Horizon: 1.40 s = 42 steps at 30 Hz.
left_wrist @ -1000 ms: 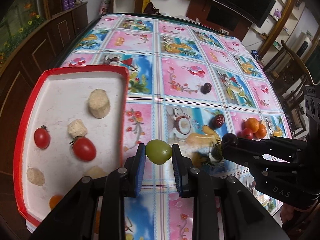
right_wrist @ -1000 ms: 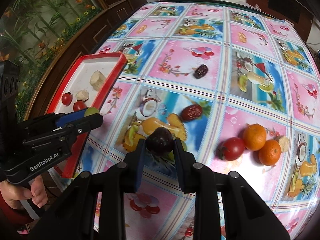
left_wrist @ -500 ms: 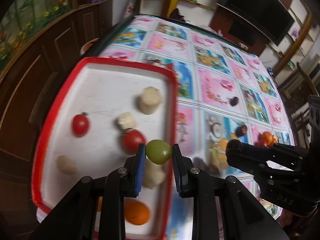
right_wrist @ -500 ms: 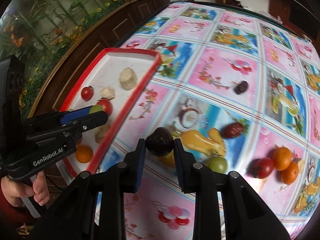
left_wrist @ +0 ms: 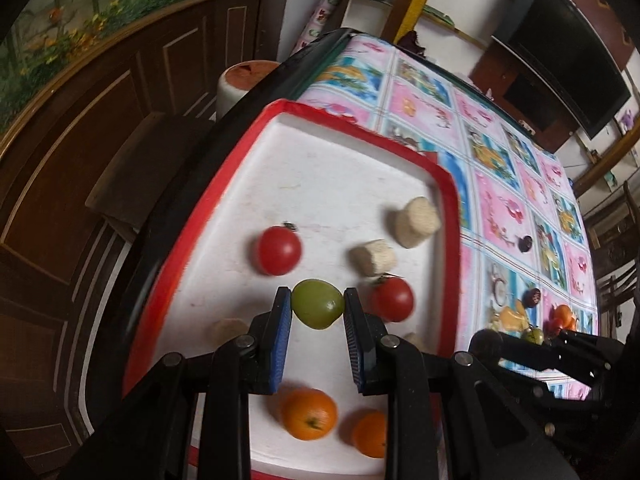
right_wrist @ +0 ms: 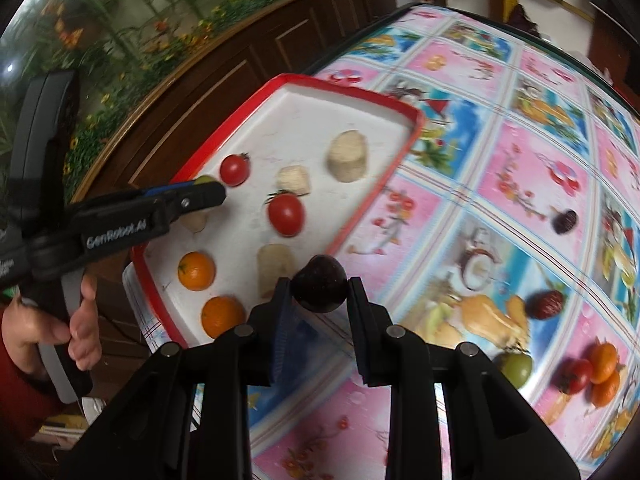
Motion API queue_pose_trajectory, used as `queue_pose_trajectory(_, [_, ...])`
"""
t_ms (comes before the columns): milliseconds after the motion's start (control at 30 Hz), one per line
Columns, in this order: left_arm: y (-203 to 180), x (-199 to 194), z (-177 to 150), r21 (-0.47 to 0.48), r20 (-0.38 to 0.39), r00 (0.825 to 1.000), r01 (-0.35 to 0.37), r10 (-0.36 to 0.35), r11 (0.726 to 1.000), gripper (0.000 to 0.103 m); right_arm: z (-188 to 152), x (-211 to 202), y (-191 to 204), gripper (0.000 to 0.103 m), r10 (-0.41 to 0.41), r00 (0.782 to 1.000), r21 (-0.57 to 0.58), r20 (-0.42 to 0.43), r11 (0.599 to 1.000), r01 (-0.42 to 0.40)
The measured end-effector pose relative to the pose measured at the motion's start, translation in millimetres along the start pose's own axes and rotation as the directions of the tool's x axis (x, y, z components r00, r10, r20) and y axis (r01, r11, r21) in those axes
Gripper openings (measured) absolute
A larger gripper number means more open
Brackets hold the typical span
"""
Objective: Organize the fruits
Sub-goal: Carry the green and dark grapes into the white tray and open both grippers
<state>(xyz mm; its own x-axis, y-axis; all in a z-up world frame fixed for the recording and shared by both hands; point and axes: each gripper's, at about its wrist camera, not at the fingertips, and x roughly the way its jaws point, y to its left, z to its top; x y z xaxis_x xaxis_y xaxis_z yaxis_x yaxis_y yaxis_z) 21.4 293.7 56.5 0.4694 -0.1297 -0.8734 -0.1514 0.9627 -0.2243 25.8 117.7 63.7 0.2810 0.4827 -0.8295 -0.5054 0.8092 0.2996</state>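
Observation:
My left gripper (left_wrist: 317, 312) is shut on a green grape (left_wrist: 318, 307) and holds it above the red-rimmed white tray (left_wrist: 320, 168). The tray holds two red tomatoes (left_wrist: 279, 250), two oranges (left_wrist: 309, 413) and several pale cylinder pieces (left_wrist: 417, 222). My right gripper (right_wrist: 319, 292) is shut on a dark plum (right_wrist: 319, 287) just outside the tray's (right_wrist: 376, 200) near right rim. The left gripper also shows in the right wrist view (right_wrist: 204, 190), over the tray's left side.
On the patterned tablecloth (right_wrist: 500, 184) lie two dark dates (right_wrist: 547, 304), a green fruit (right_wrist: 516, 366), a red tomato (right_wrist: 576, 374) and two oranges (right_wrist: 602, 360). A wooden cabinet (left_wrist: 100, 120) runs along the table's left edge. A chair (left_wrist: 616, 272) stands on the right.
Both grippers have moved left toward the tray with their fruit. The left gripper, first over the cloth, now hangs over the tray's middle. The right gripper reached the tray's rim.

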Motion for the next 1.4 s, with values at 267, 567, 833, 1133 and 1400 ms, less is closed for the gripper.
queue_pose_trajectory(267, [13.7,14.3,0.9,-0.004,-0.031,0.999,-0.007,0.007,1.000,0.025,17.6,21.2,33.9,0.030,0.060,0.998,-0.065,-0.036,0.996,-0.062])
queue_pose_trajectory(567, [20.2,20.6,3.1,0.001,-0.041,0.999,-0.004,0.005,1.000,0.025,36.0,55.3,53.4,0.030,0.071,0.994,-0.089,-0.087,0.993,-0.079])
queue_pose_trajectory(833, [19.6,26.5,4.5,0.011,-0.056,0.998,-0.002,0.003,1.000,0.025,37.6,75.5,58.1,0.031,0.050,0.992,-0.100,-0.118,0.993,-0.062])
queue_pose_trajectory(1133, [17.8,33.5,6.1,0.020,-0.079,0.997,-0.005,0.006,1.000,0.026,33.6,82.1,66.2,0.031,0.040,0.994,-0.130,-0.103,0.990,-0.053])
queue_pose_trajectory(1400, [19.8,33.6,6.3,0.005,-0.081,0.997,-0.004,0.004,1.000,0.026,35.1,83.7,64.6,0.031,0.032,0.995,-0.129,-0.099,0.991,-0.045])
